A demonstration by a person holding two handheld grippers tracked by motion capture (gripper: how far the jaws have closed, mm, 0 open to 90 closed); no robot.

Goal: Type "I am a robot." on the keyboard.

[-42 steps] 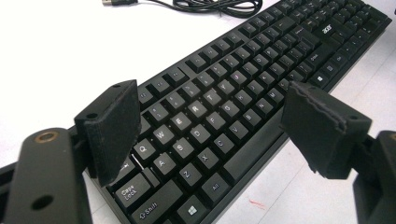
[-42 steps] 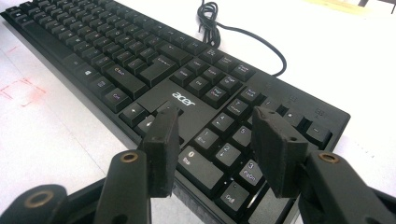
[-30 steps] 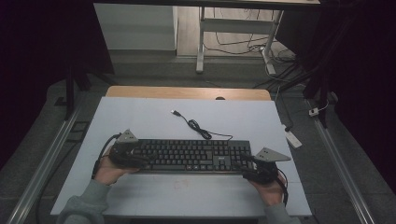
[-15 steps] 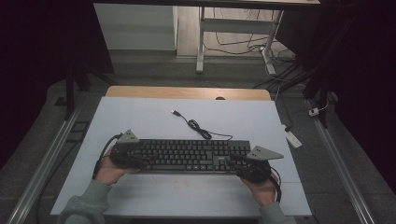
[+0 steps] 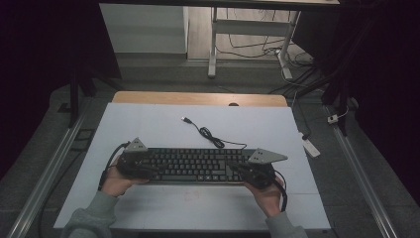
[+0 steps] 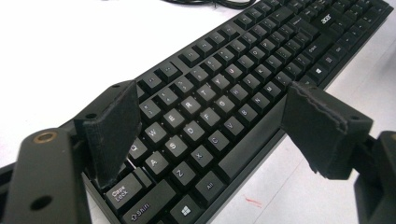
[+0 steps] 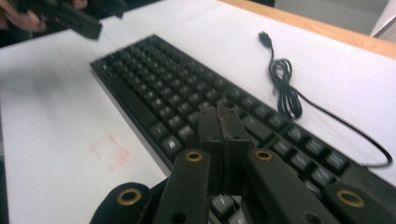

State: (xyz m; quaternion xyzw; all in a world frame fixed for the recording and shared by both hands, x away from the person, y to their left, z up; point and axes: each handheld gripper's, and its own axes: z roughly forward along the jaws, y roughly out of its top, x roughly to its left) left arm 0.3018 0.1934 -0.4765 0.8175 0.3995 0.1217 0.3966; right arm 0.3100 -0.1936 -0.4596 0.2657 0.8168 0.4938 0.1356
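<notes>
Black keyboard (image 5: pixel 195 165) lies flat near the front of the white table (image 5: pixel 148 124), cable (image 5: pixel 210 136) trailing behind it. Left gripper (image 6: pixel 210 135) spread wide across its left end, not yet clamped. Right gripper (image 7: pixel 222 123) pressed shut, tips over the right-end keys, holding nothing. Likely early: keyboard not lifted.

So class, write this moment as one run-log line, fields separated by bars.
left gripper: open, jaws astride keyboard left end | right gripper: shut, over right-end keys | USB cable: loose on table
</notes>
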